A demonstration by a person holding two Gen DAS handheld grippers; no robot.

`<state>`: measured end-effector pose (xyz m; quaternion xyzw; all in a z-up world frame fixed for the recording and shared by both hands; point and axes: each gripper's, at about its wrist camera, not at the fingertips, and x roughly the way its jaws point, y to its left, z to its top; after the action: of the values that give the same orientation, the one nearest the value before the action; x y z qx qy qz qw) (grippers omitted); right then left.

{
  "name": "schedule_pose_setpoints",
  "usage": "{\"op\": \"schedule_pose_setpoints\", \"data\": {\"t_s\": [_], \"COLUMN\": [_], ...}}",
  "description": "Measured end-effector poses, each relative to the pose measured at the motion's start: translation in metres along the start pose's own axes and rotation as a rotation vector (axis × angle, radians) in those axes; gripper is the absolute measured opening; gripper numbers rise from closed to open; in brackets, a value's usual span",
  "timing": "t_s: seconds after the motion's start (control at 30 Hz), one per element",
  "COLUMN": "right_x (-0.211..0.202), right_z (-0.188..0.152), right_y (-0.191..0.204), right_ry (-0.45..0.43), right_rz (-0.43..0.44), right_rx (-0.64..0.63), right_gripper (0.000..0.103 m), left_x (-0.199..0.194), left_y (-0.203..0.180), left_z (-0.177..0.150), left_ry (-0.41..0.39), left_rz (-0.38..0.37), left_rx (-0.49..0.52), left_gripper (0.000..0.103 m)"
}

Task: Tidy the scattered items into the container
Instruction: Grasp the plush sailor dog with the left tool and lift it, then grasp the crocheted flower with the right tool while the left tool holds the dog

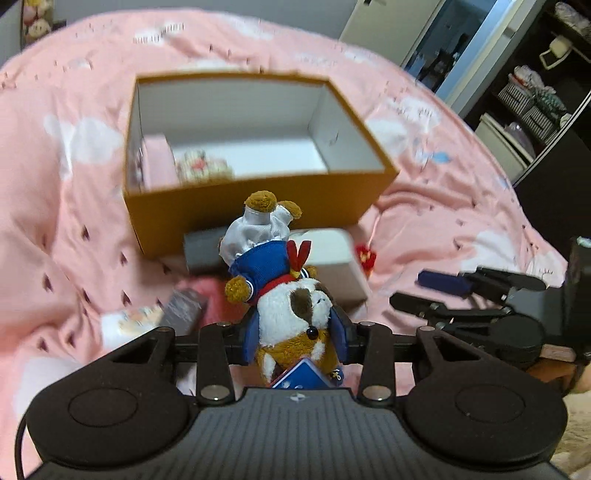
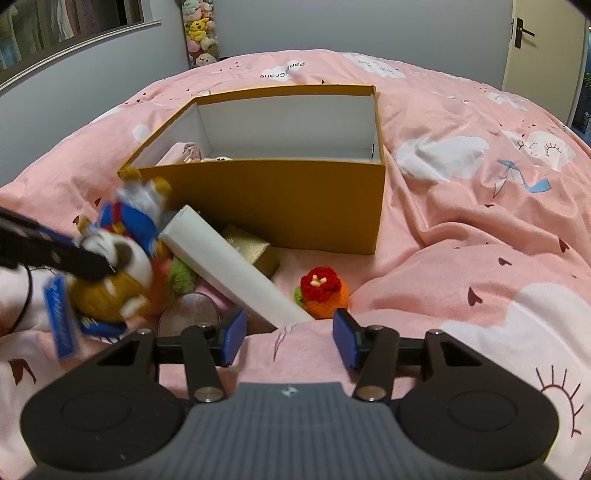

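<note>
- a long white box (image 2: 236, 266) leans against the front wall of the orange cardboard box (image 2: 280, 206) on the pink bed cover (image 2: 480, 229); a gold packet (image 2: 251, 247) and a crocheted red-and-orange flower (image 2: 323, 291) lie near it.
- the left gripper (image 1: 295, 334) has its jaws clamped on the plush dog (image 1: 291, 295), head down, feet toward the box, in front of its near wall.
- the dog is fuzzy brown and white, in a blue sailor top.
- the right gripper (image 2: 290, 341) has its jaws apart, holding nothing.

Apparently a home bedroom: pink duvet (image 2: 461, 206), plush toys (image 2: 199, 33).
</note>
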<state>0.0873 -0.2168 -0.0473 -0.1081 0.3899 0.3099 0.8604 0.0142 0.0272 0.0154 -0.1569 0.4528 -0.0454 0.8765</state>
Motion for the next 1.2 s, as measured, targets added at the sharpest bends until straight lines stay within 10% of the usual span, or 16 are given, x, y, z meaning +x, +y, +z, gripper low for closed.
{"op": "schedule_pose_setpoints", "data": {"t_s": [0.2, 0.73, 1.2], "right_x": [-0.001, 0.051, 0.088], "right_z": [0.005, 0.036, 0.034], "right_y": [-0.003, -0.010, -0.046], "right_ry": [-0.005, 0.037, 0.119], "right_rz": [-0.004, -0.075, 0.021], "right_rx": [0.009, -0.148, 0.100], "right_gripper": [0.055, 0.055, 0.055], "left_x": [-0.021, 0.040, 0.056], "left_y": [0.001, 0.036, 0.030], "left_z": [0.017, 0.016, -0.001], "left_ry": [-0.085, 0.048, -0.017], "left_rz": [0.076, 0.065, 0.104], "left_rx": [0.065, 0.061, 0.047], "left_gripper": [0.046, 0.055, 0.060]}}
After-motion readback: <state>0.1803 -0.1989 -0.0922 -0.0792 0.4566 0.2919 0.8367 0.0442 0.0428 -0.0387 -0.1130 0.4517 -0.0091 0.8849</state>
